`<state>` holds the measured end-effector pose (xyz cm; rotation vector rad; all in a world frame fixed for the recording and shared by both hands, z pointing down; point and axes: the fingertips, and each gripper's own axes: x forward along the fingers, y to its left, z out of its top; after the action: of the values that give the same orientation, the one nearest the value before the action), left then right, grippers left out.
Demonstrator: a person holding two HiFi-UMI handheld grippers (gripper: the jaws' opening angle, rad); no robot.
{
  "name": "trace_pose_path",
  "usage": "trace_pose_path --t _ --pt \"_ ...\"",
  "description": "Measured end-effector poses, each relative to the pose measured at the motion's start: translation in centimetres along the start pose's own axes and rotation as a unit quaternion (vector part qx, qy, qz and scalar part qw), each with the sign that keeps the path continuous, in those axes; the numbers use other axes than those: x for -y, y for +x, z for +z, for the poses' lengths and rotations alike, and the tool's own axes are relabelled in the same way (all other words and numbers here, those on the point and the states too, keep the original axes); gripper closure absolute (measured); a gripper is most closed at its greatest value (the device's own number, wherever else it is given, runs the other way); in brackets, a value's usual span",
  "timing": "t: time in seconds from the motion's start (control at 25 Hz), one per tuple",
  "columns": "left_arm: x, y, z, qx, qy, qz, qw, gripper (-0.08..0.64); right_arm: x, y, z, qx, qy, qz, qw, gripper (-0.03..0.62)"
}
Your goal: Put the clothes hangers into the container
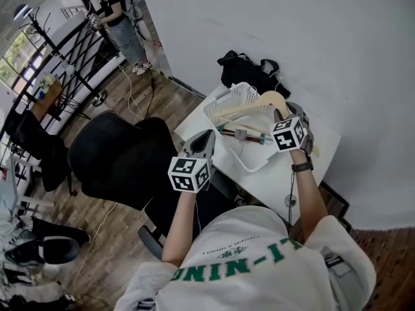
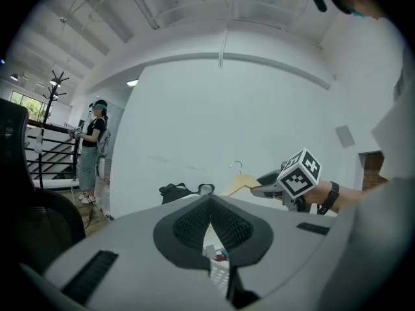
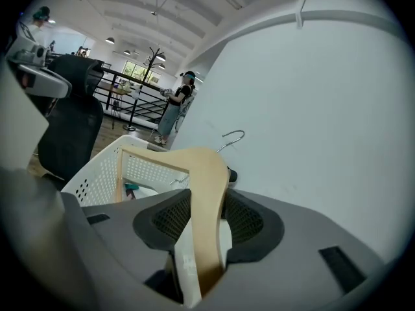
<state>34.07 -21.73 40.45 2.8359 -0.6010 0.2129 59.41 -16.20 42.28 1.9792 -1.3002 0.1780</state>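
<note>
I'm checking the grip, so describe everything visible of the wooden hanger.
The wooden hanger is pale, smooth wood with broad curved shoulders, a straight lower bar and a silver wire hook. The right gripper is shut on one shoulder, holding it tilted over the white basket. Whether it touches the basket is unclear.

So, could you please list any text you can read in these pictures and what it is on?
"LI-NING": green letters on the white T-shirt, upside down in the head view.
Smaller print beside it: too small to read.
Cubes on the left gripper and right gripper: patterns only, no words.
</note>
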Motion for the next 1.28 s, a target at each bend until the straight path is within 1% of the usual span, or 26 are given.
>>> trace_pose_path --t 0.16,0.28,0.4,0.48,0.6,0.72,0.76,0.84,0.88,0.96,1.04,1.16,1.28 --pt "0.2 -0.1 -0.7 -0.010 0.002 0.012 0.9999 0.555 -2.2 2.4 -0.6 -0.021 -0.019 0.022 0.999 0.414" --pt "-1.2 -0.5 -1.8 -0.017 -0.003 0.029 0.9994 0.555 -4.9 4.7 -0.8 -0.037 -0.046 0.038 0.998 0.416" --pt "-2.6 -1.2 -3.1 -0.025 -0.013 0.047 0.9985 0.555 -8.1 6.5 -1.3 -0.053 -0.075 0.067 0.994 0.420" --pt "-3.1 -1.5 -3.9 -0.027 -0.021 0.058 0.9977 0.555 -9.8 7.3 -1.7 -0.061 -0.086 0.085 0.991 0.422" --pt "-3.6 -2.2 -4.9 -0.029 -0.031 0.069 0.9967 0.555 -10.5 7.9 -1.8 -0.067 -0.085 0.089 0.990 0.424" --pt "-4.0 -3.3 -5.6 -0.033 -0.040 0.078 0.9956 0.555 -10.2 8.2 -2.3 -0.084 -0.063 0.102 0.989 0.422" --pt "-4.1 -3.8 -5.8 -0.034 -0.043 0.081 0.9953 0.555 -10.1 8.1 -2.5 -0.089 -0.053 0.106 0.989 0.413" --pt "-4.1 -5.0 -6.1 -0.033 -0.049 0.085 0.9947 0.555 -9.6 7.7 -2.6 -0.089 -0.033 0.103 0.990 0.274" --pt "-4.2 -5.7 -6.2 -0.031 -0.051 0.088 0.9944 0.555 -9.2 7.4 -2.5 -0.083 -0.025 0.096 0.992 0.256" --pt "-4.4 -7.2 -6.4 -0.025 -0.056 0.097 0.9934 0.555 -9.0 6.5 -1.8 -0.059 -0.015 0.089 0.994 0.253" --pt "-4.7 -8.8 -6.5 -0.019 -0.061 0.107 0.9922 0.555 -10.0 4.9 -0.3 -0.020 -0.008 0.100 0.995 0.242" --pt "-4.9 -11.6 -6.7 -0.010 -0.068 0.125 0.9897 0.555 -13.3 2.0 2.1 0.042 0.013 0.142 0.989 0.224" --pt "-5.7 -14.8 -7.1 -0.002 -0.076 0.152 0.9855 0.555 -17.9 -1.0 4.2 0.076 0.045 0.201 0.976 0.224"
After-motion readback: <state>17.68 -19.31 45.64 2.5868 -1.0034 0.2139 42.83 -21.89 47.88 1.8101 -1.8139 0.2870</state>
